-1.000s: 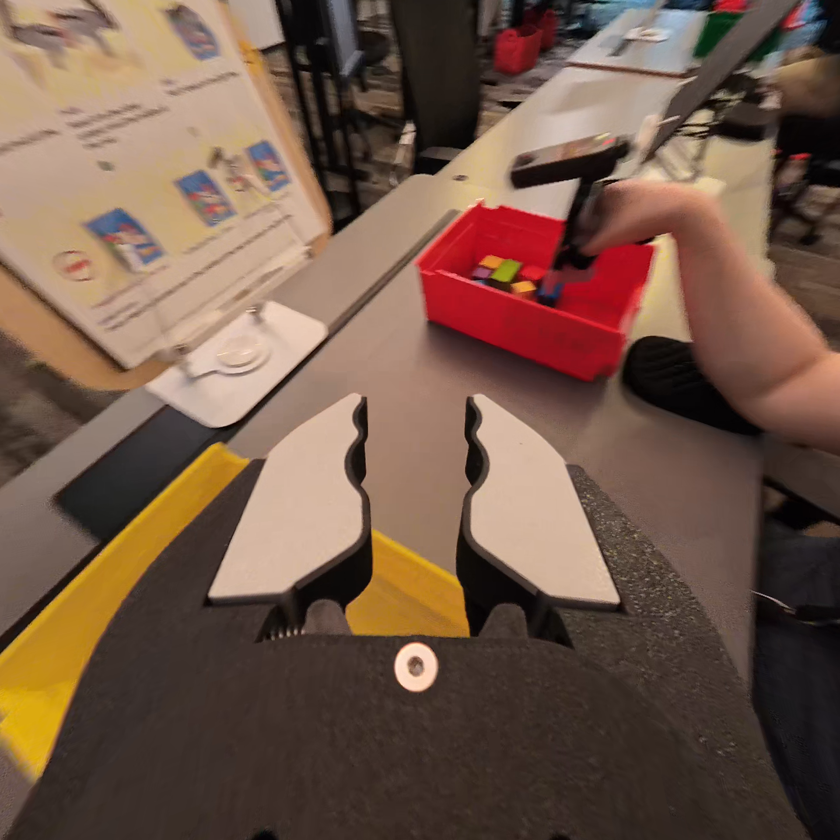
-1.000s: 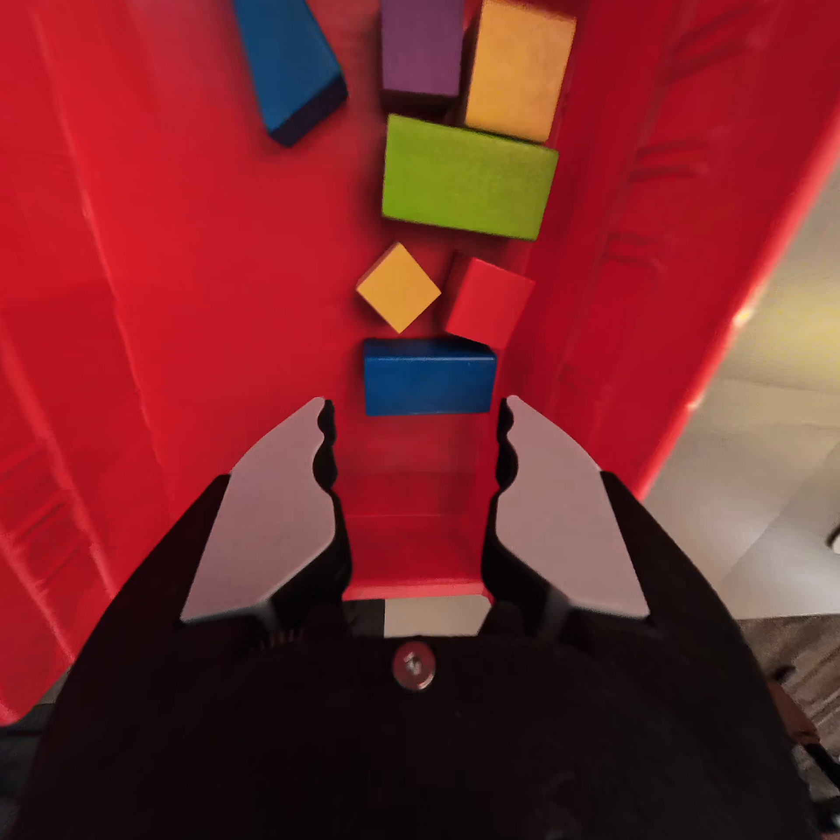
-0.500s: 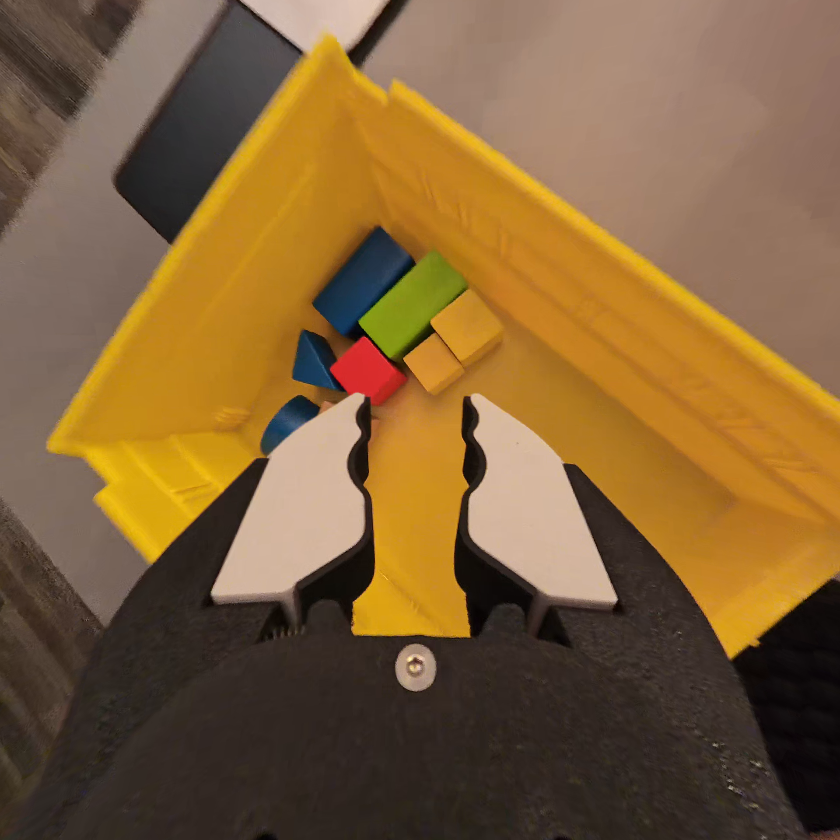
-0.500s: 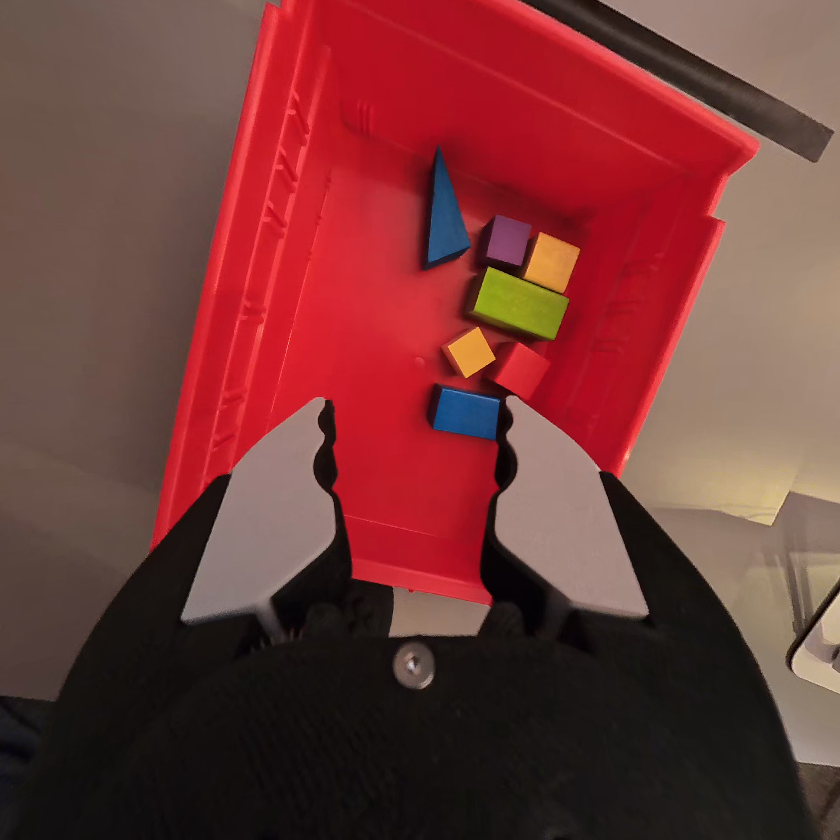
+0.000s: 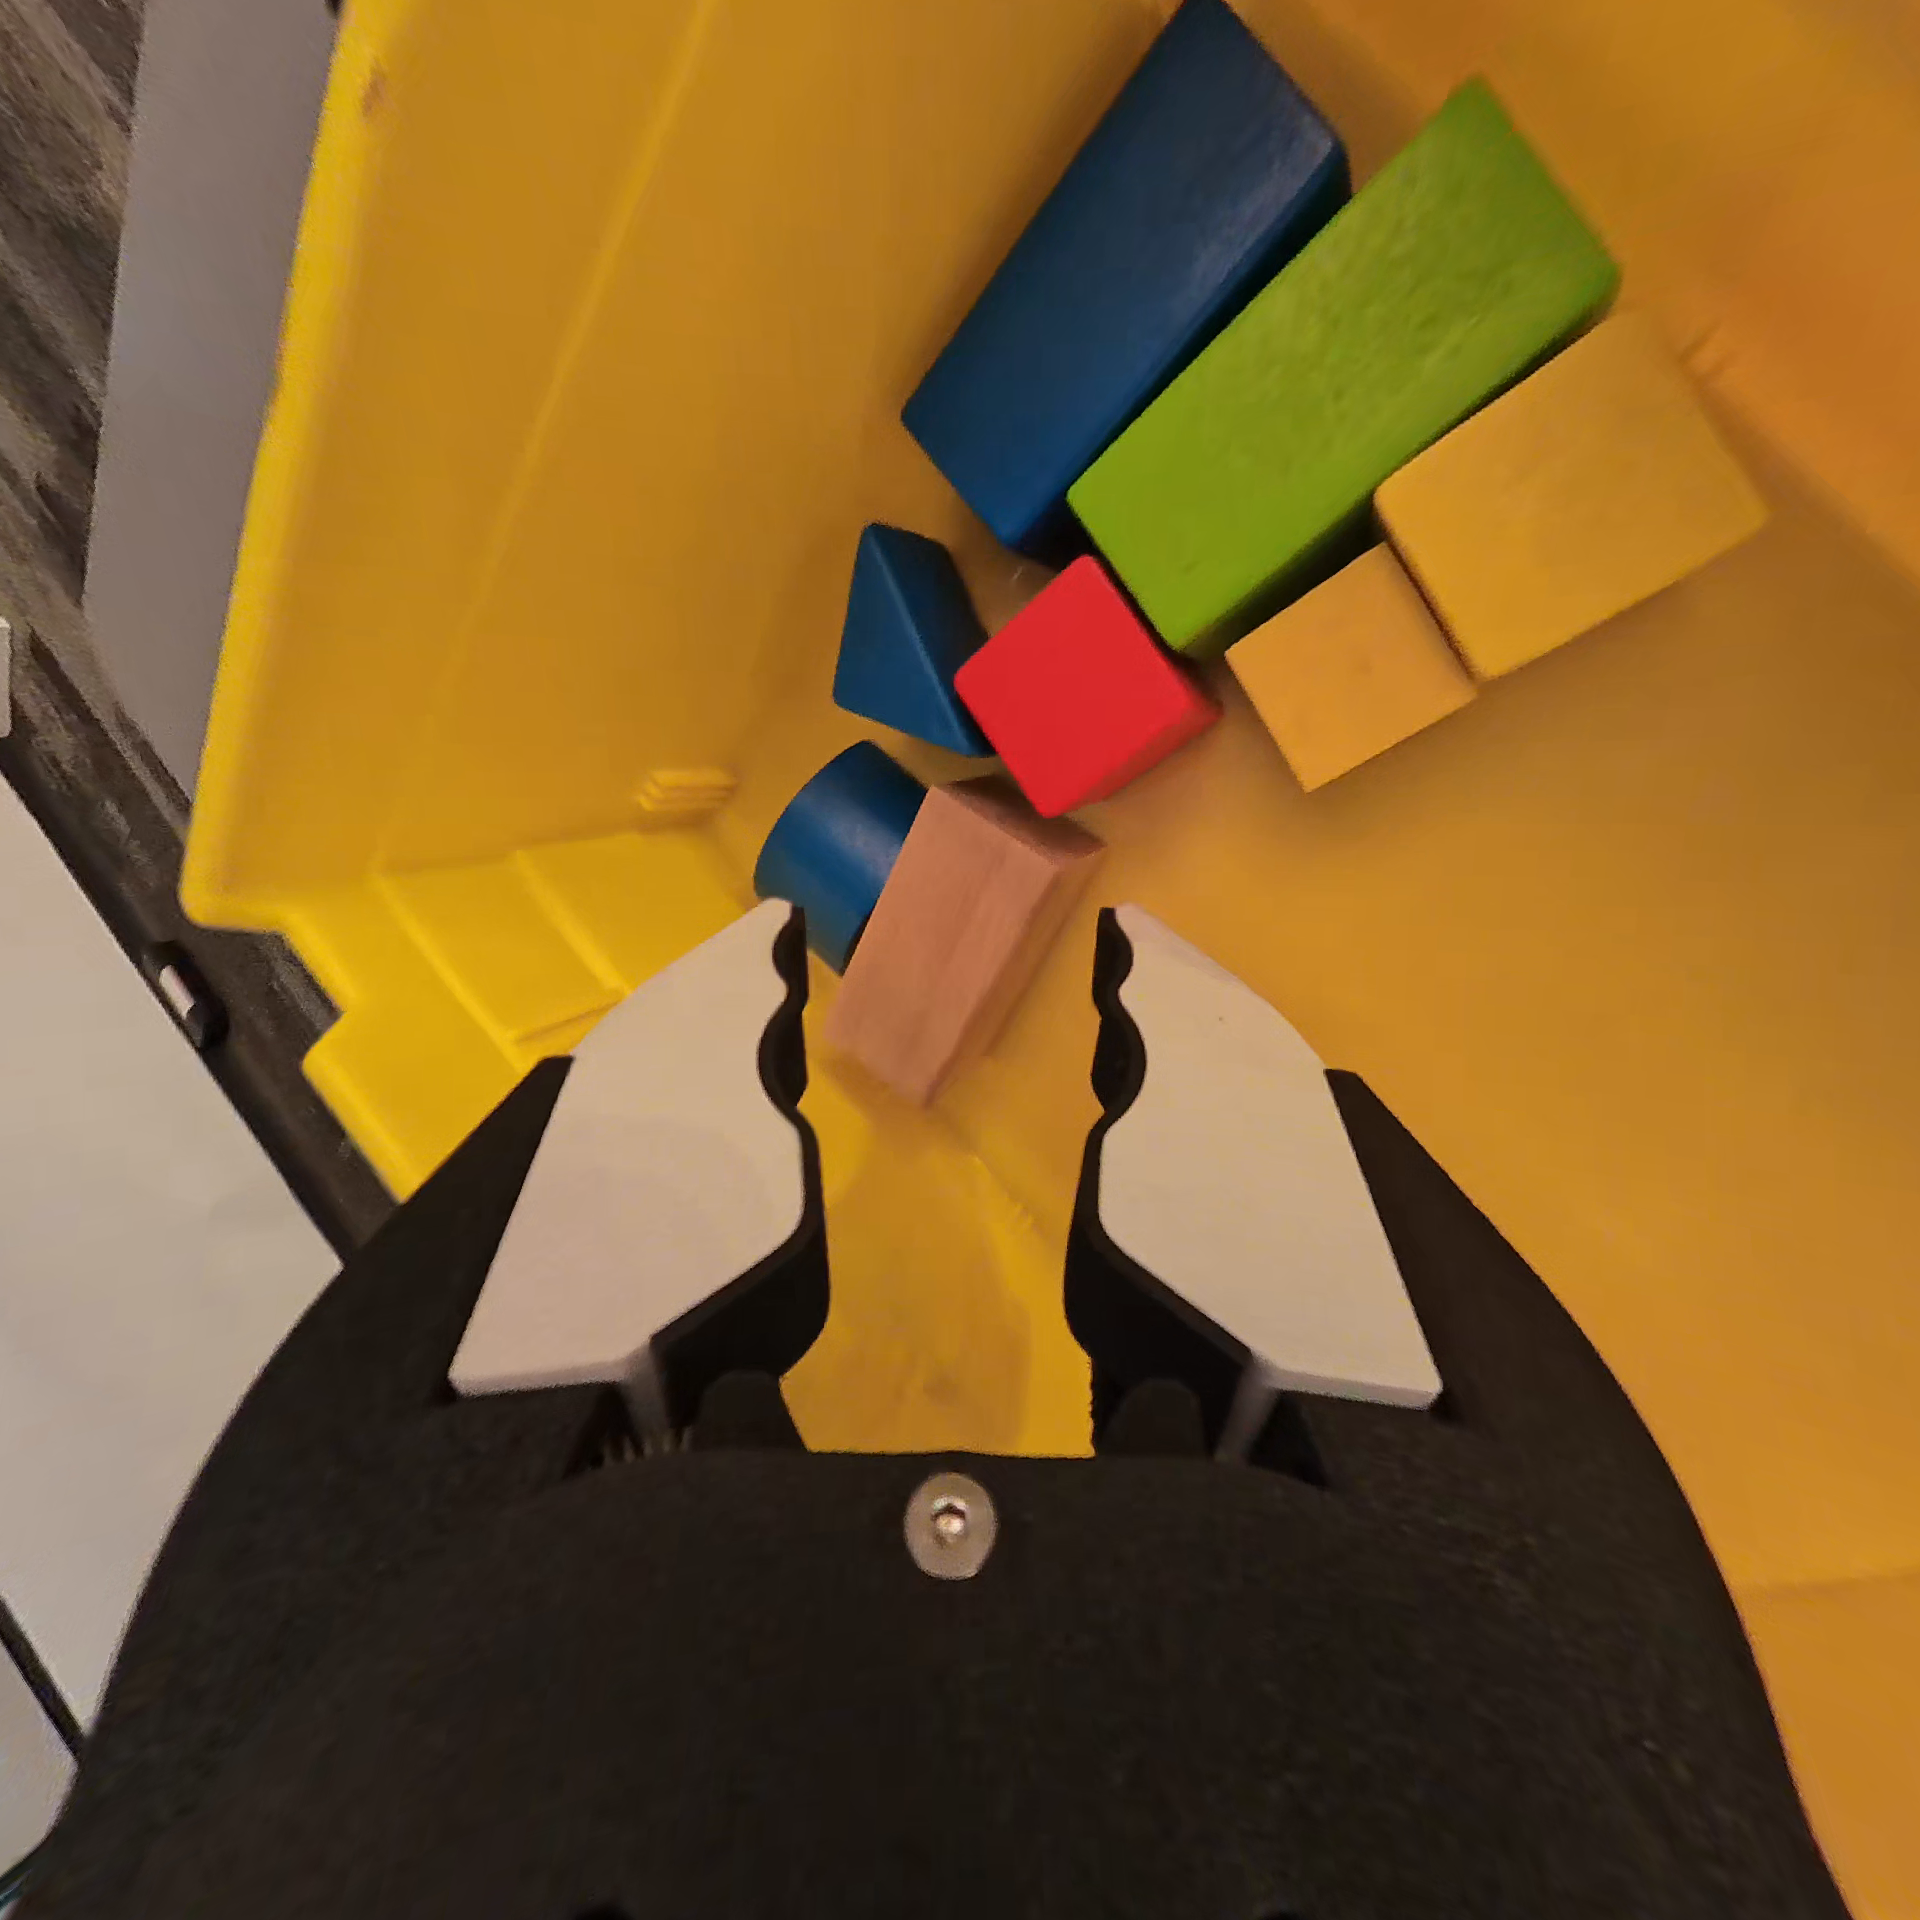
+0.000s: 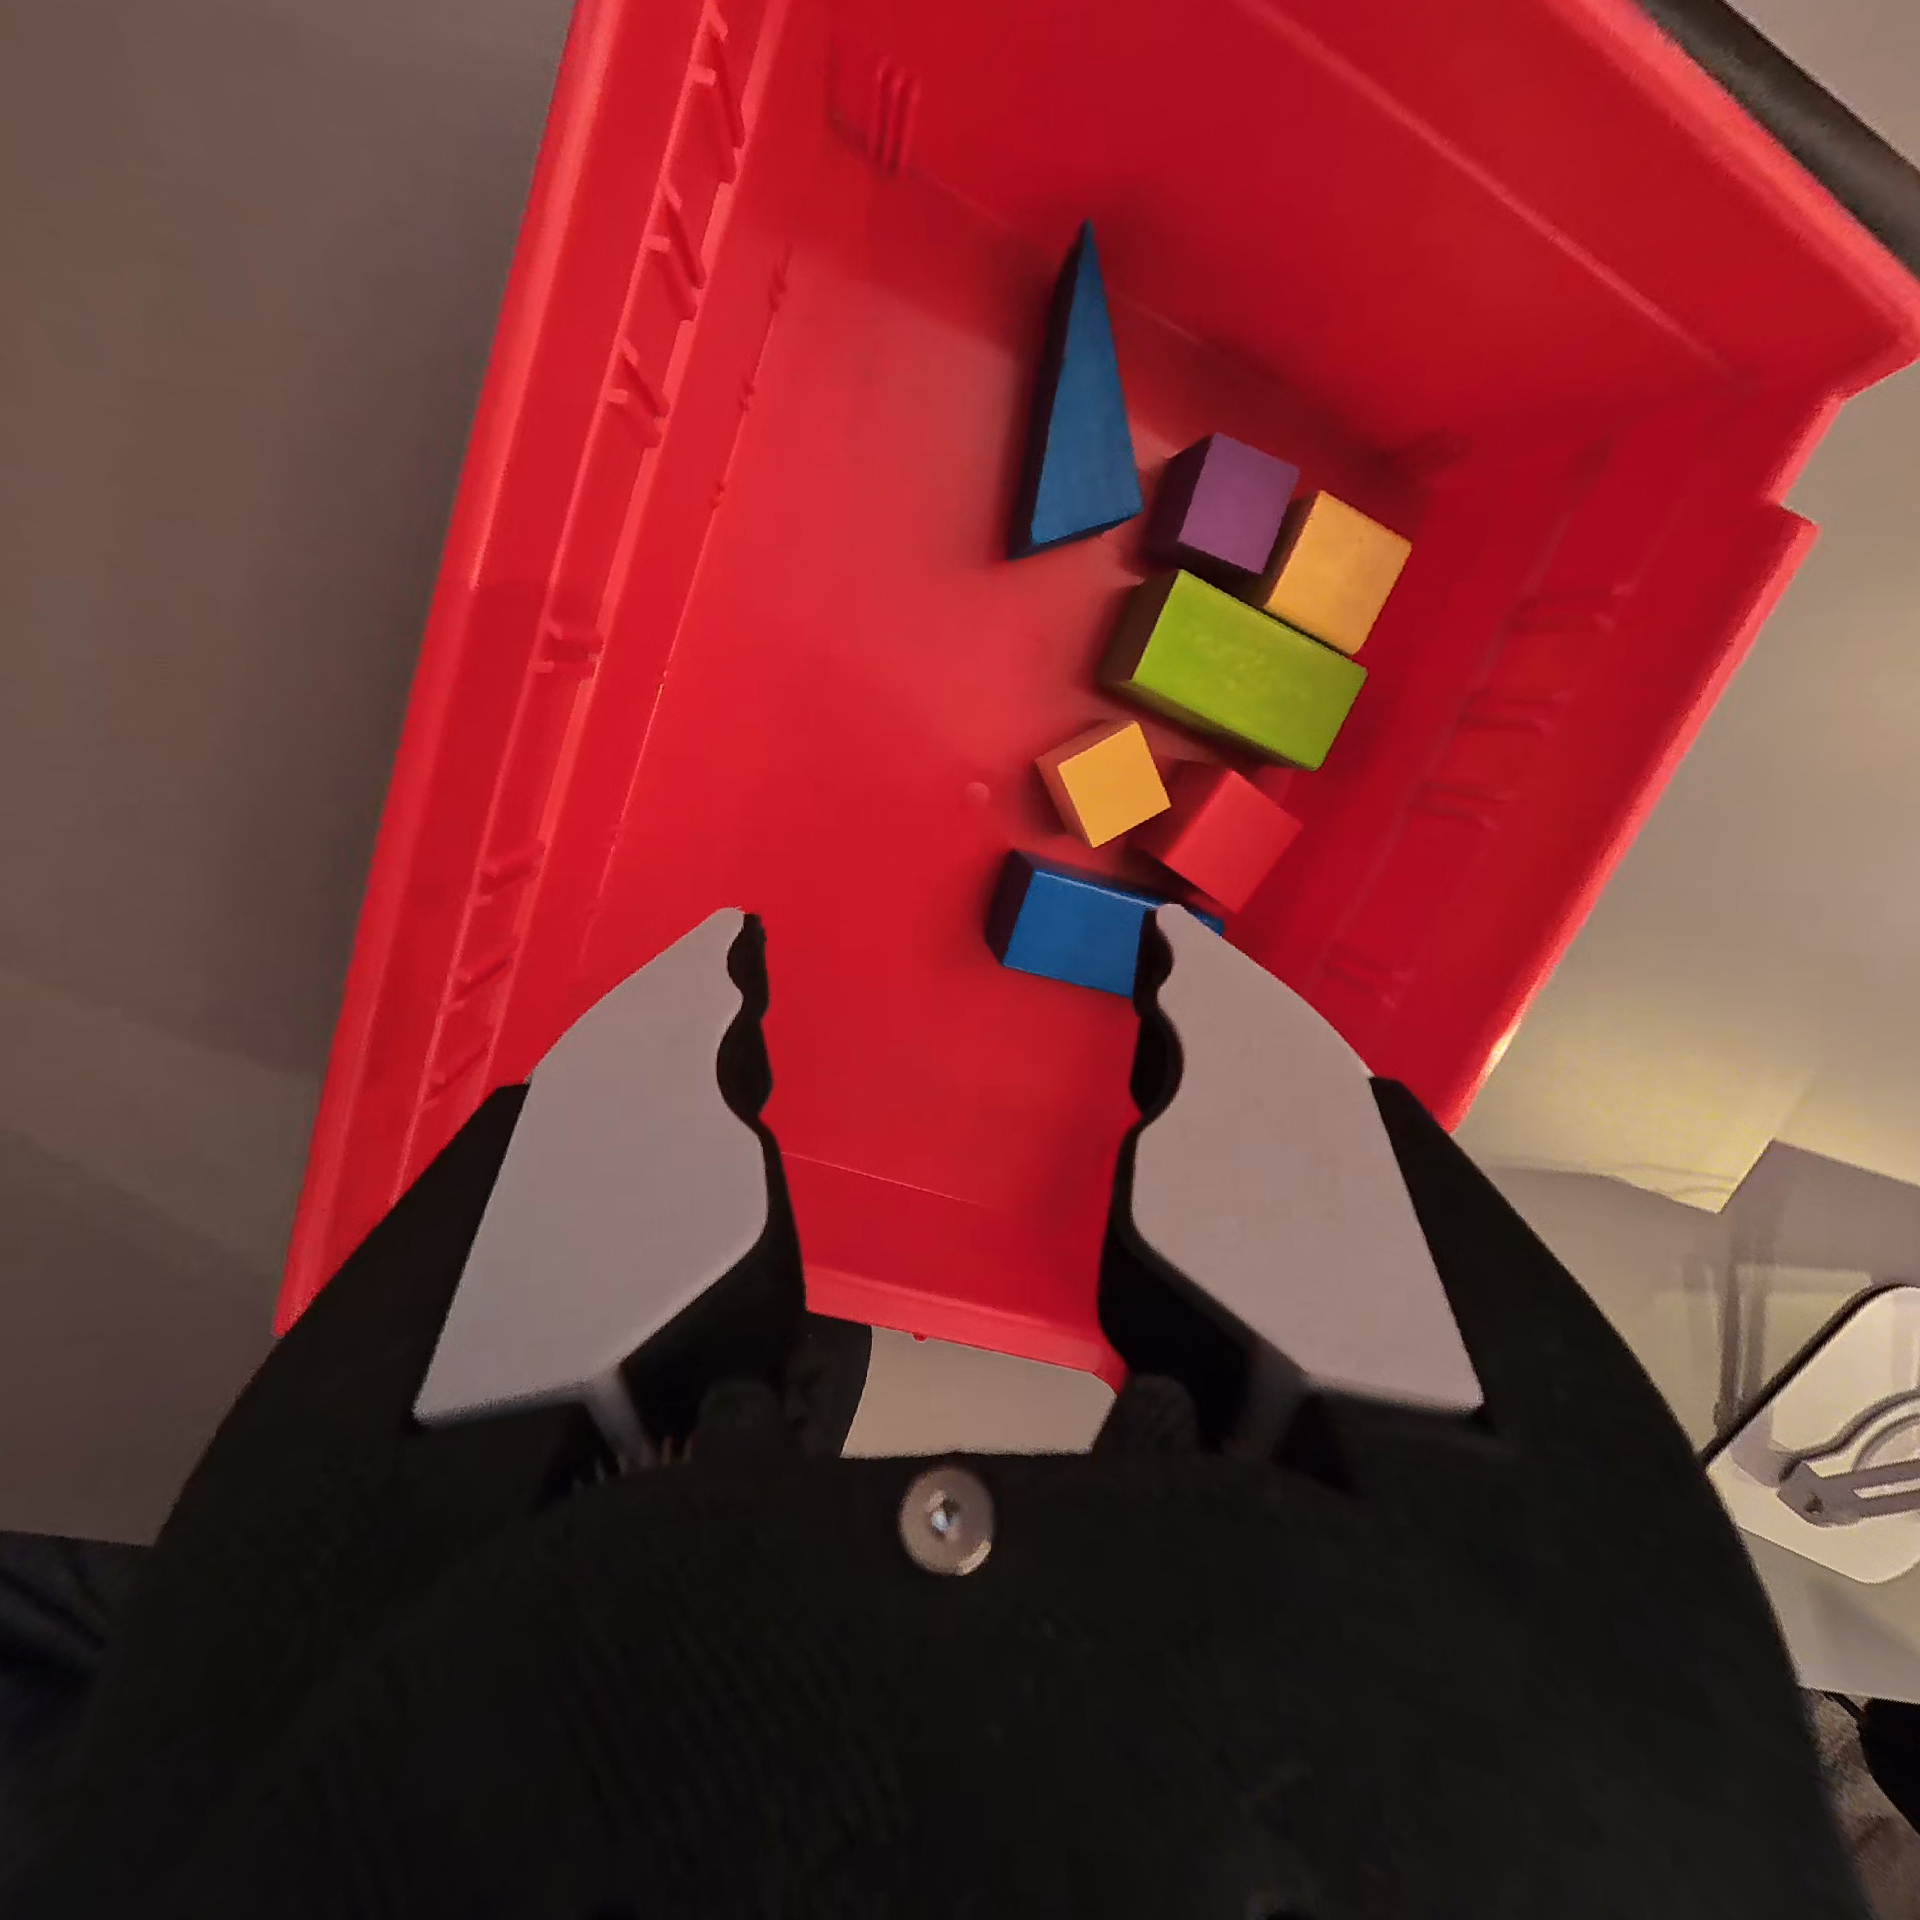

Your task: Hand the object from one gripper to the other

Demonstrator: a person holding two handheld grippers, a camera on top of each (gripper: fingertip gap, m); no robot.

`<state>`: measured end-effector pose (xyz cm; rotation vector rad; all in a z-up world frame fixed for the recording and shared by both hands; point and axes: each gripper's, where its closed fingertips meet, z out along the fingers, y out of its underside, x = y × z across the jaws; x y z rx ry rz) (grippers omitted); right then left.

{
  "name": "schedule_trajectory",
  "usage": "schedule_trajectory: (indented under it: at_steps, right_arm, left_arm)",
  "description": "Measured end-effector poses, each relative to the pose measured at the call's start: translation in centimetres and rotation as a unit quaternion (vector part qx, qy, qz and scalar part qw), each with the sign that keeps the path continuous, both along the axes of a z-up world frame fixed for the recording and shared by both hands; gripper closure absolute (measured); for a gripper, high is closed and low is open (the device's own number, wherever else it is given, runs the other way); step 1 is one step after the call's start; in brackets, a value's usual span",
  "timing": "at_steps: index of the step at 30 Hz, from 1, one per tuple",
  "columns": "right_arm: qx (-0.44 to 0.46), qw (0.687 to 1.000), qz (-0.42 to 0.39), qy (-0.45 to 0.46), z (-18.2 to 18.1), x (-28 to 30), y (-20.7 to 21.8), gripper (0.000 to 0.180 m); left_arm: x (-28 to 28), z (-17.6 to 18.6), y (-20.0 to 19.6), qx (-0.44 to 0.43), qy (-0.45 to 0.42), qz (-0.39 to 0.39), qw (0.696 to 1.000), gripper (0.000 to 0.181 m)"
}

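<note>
The left gripper (image 5: 945, 925) hangs open and empty inside the yellow bin (image 5: 468, 436), its tips flanking a bare wood block (image 5: 961, 951); the right gripper (image 6: 951, 930), also open and empty, hovers above the red bin (image 6: 644, 582); no writing is legible.

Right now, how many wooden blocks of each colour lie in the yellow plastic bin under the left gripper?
Blue: 3, the long blue block, blue wedge, blue cylinder
Green: 1, the long green block
Yellow: 2, the yellow brick, yellow cube
Red: 1, the red cube
Plain wood: 1, the unpainted block
Total: 8 in the yellow bin
</note>
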<state>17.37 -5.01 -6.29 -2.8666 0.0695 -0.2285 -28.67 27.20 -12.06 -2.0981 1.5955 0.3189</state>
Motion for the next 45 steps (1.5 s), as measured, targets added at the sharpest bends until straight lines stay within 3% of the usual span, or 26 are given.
schedule_trajectory:
  at_steps: [17, 21, 23, 28, 34, 45]
  right_arm:
    - [-0.035, 0.999, 0.012, 0.001, -1.0, -0.5, -0.4, 0.112]
    - [-0.033, 0.999, 0.012, 0.002, -0.9, -0.6, -0.3, 0.113]
    - [-0.036, 0.999, 0.013, 0.003, -1.0, -0.7, -0.3, 0.113]
    - [-0.048, 0.999, 0.019, 0.000, -1.3, -0.9, -0.4, 0.113]
    - [-0.052, 0.998, 0.025, -0.003, -1.4, -1.0, -0.4, 0.113]
    - [-0.063, 0.998, 0.029, -0.006, -1.5, -1.1, -0.6, 0.115]
  left_arm:
    - [-0.7, -2.1, -0.2, -0.038, 0.024, 0.045, 0.998, 0.131]
    - [-1.5, -1.7, -1.7, -0.070, 0.038, 0.046, 0.996, 0.144]
    - [-1.6, -1.7, -1.7, -0.069, 0.042, 0.048, 0.996, 0.139]
    - [-1.6, -2.4, -1.2, -0.081, 0.031, 0.078, 0.993, 0.135]
    - [-1.5, -2.7, -1.3, -0.112, 0.001, 0.116, 0.987, 0.143]
    - [-1.4, -2.7, -1.4, -0.128, -0.006, 0.125, 0.984, 0.145]
